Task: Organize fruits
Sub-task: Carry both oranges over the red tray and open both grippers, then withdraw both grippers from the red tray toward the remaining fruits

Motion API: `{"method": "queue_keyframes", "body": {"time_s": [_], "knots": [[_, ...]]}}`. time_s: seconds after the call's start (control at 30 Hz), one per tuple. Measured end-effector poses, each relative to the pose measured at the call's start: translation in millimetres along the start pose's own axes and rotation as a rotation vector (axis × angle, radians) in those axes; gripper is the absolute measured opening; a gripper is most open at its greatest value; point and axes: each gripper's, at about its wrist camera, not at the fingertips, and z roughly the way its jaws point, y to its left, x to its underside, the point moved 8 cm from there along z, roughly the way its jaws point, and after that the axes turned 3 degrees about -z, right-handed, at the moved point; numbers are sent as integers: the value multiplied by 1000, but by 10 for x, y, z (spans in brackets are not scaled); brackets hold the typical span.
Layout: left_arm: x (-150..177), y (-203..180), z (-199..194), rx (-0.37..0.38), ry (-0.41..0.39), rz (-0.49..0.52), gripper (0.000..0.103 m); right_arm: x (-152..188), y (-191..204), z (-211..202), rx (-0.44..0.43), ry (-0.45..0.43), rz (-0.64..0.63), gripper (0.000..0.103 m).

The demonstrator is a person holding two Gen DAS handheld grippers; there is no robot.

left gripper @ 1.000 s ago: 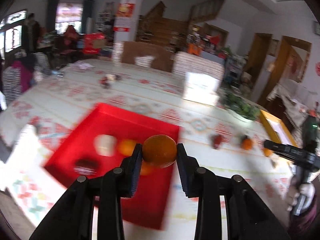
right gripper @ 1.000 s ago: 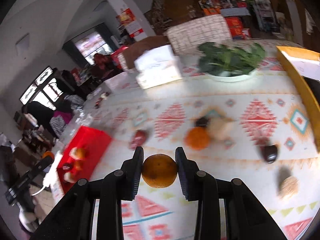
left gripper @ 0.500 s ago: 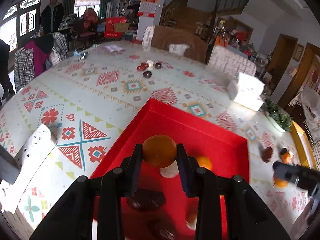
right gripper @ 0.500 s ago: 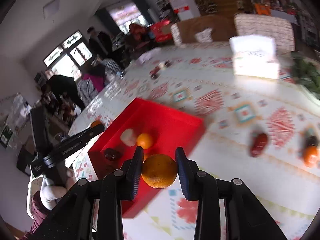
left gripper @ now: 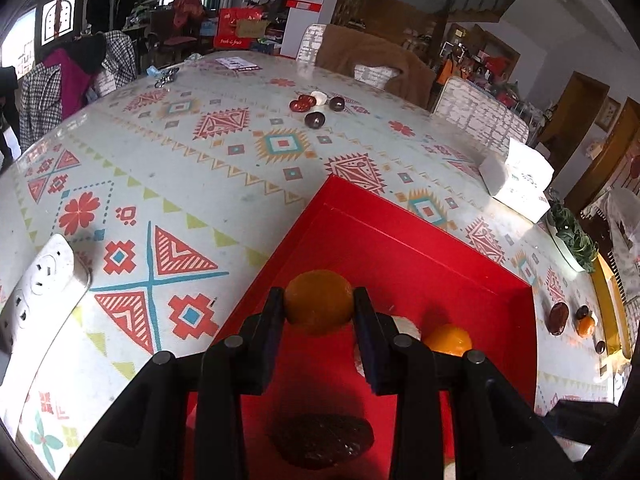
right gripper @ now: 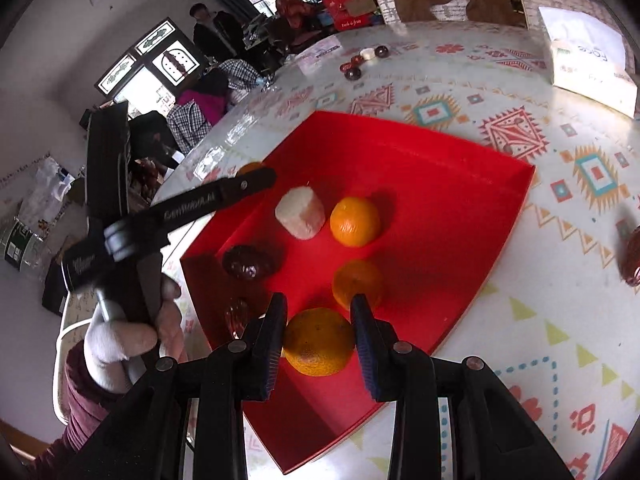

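Right gripper (right gripper: 319, 334): clamps an orange (right gripper: 319, 341). Red tray (right gripper: 460, 216) ahead holds two oranges, white fruit (right gripper: 301, 213), dark fruit (right gripper: 246, 263).

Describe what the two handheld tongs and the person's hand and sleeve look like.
Both tongs are black plastic with two flat fingers lined with dark ribbed pads, round metal rivets at the joints. The left one carries pale lettering and a grey roller. The hand wears a white glove and a maroon sleeve.
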Motion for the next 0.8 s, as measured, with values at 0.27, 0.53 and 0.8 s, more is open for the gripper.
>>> {"method": "queue_keyframes", "body": {"time_s": [0.27,0.53,0.8], "knots": [[-13,17,-24,19,-5,-17,44,92,84,78,17,13,-30,38],[-58,-167,-385,26,-64,17,60,109,144,-94,30,-21,-51,39],[29,-448,-1119,47,-207,13,91,199,-33,-569,77,-107,-31,48]]}}
